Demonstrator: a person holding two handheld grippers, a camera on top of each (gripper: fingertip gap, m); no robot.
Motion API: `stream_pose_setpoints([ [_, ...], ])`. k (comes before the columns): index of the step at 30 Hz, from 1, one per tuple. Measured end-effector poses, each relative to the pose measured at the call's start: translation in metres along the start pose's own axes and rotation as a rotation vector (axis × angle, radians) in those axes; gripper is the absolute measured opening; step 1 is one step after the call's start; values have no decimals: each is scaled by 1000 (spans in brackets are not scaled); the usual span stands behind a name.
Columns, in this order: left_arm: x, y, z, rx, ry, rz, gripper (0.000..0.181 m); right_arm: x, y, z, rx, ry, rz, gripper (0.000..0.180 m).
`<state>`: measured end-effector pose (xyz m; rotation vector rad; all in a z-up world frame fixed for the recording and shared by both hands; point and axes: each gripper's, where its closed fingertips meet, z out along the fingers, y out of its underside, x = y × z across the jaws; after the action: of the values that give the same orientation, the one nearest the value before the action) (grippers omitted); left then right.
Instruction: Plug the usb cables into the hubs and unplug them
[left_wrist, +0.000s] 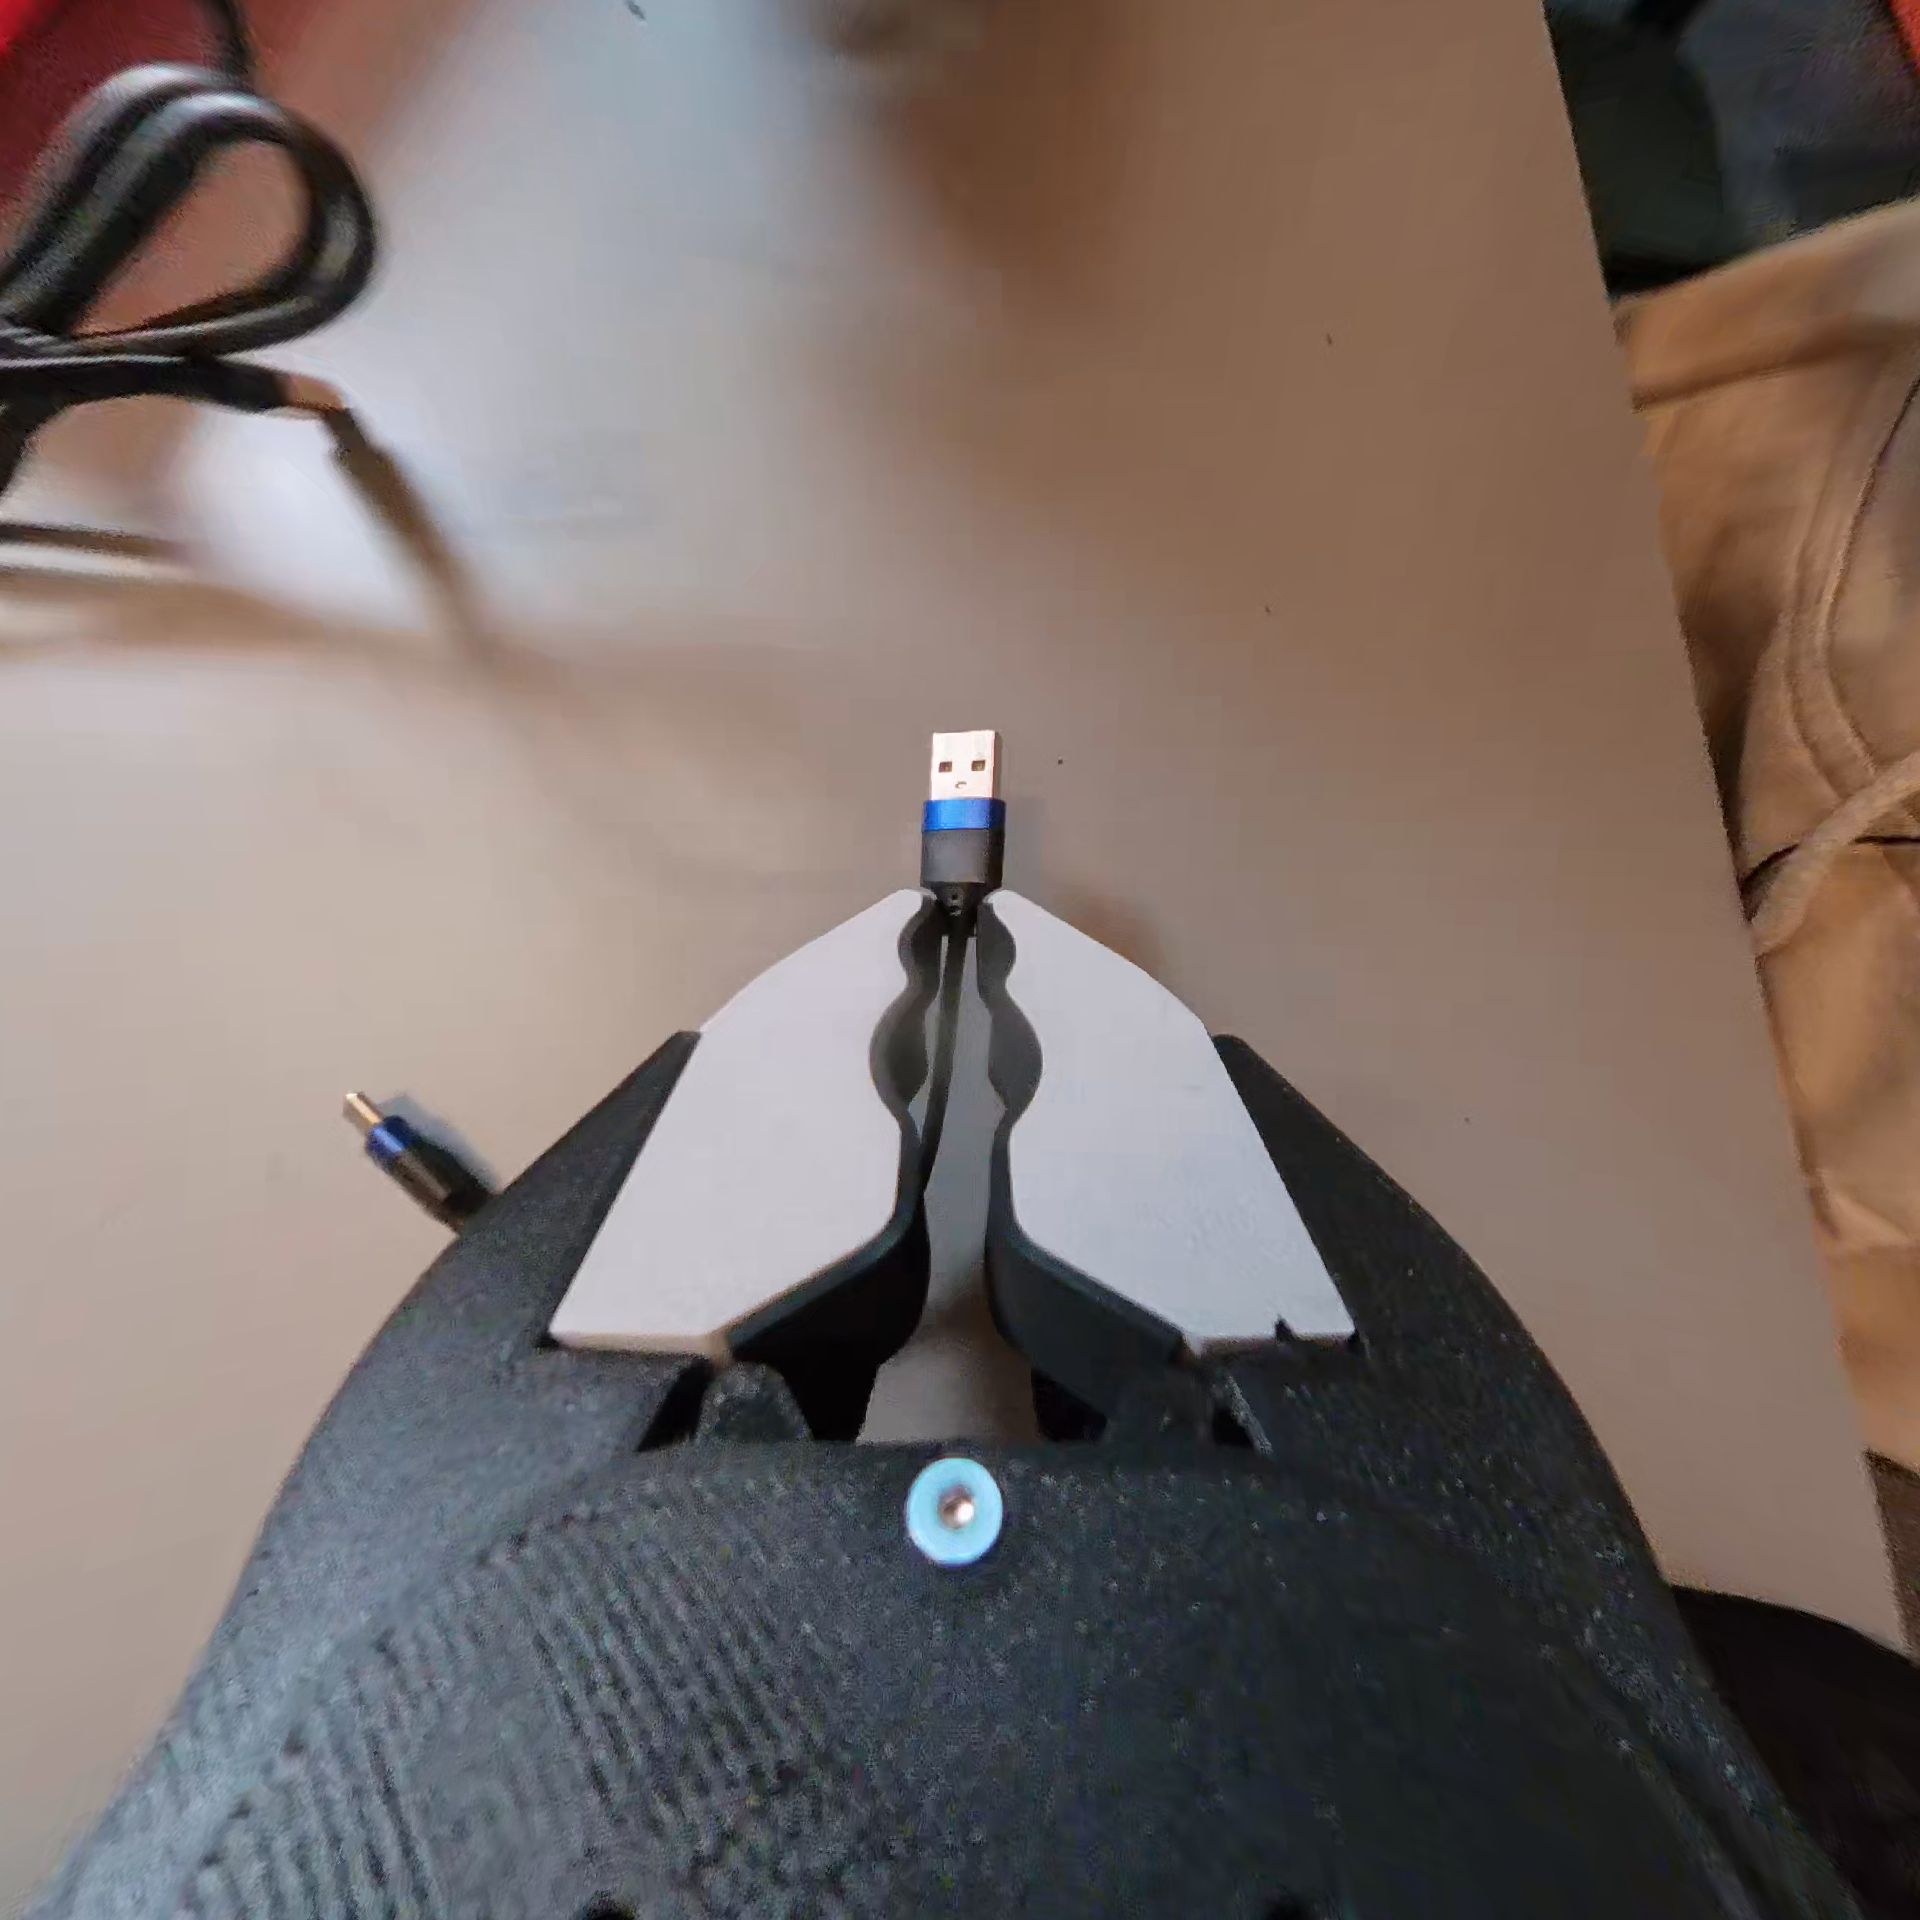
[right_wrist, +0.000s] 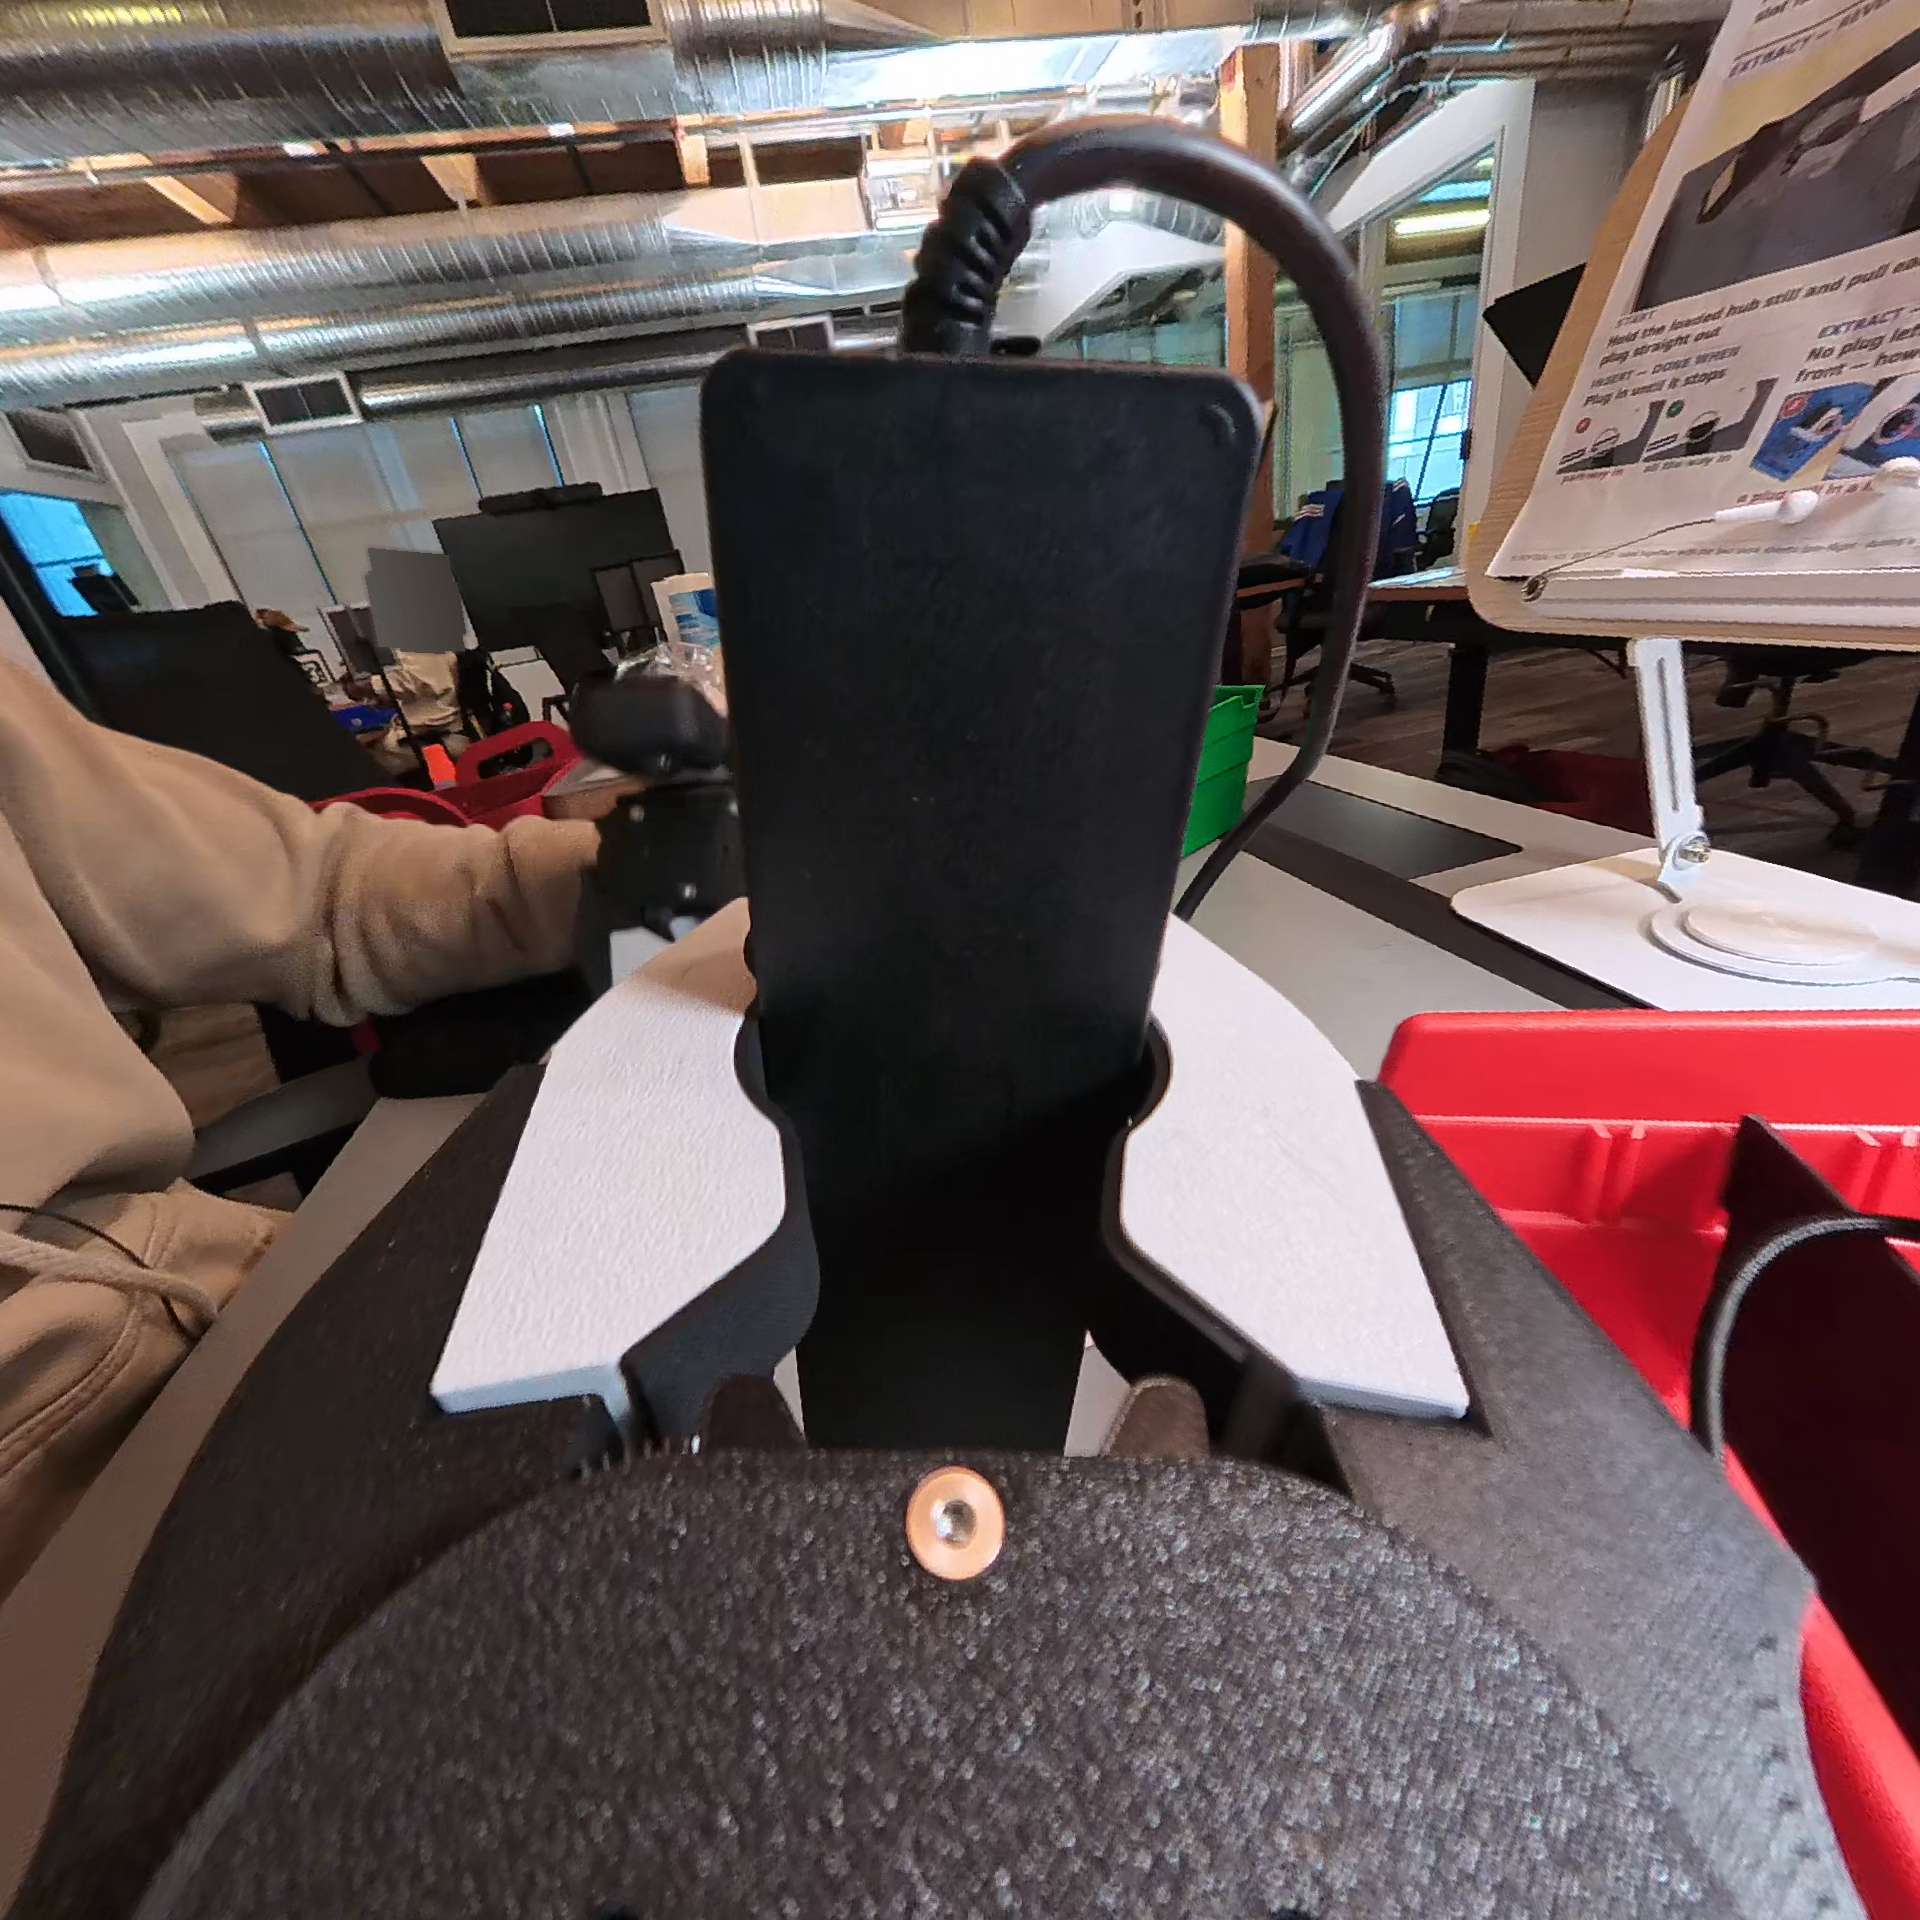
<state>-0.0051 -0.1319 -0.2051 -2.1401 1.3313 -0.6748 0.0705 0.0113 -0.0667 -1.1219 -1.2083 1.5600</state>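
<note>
Plug: USB plug pinched in left gripper jaws, metal tip pointing straight ahead over tabletop.
Hub: black hub clamped lengthwise in right gripper jaws, cord end far; ports unseen.
Alignment: judged still unmated.

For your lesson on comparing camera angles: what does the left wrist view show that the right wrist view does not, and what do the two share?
Only the left wrist view shows the left tool shut on a USB plug with a blue collar, a second blue-collared plug lying beside it, and a blurred black cable loop.

Only the right wrist view shows the right tool shut on a black hub, a red bin, an instruction sheet on a white stand and the room behind.

Both show the pale table and a beige sleeve.
</note>
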Motion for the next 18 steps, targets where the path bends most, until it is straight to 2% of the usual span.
stream_pose_setpoints([
  [7, -22, -38, -104, 135, -294, -76, 7, -17, 14, 9, -68, -103, 22, 63],
  [9, -27, -56, -118, 147, -352, -88, 7, -26, 19, 12, -88, -151, 36, 63],
  [11, -27, -75, -112, 140, -355, -90, 7, -35, 25, 16, -113, -199, 48, 63],
  [18, -26, -123, -50, 53, -213, -67, 7, -59, 43, 27, -204, -289, 50, 63],
])
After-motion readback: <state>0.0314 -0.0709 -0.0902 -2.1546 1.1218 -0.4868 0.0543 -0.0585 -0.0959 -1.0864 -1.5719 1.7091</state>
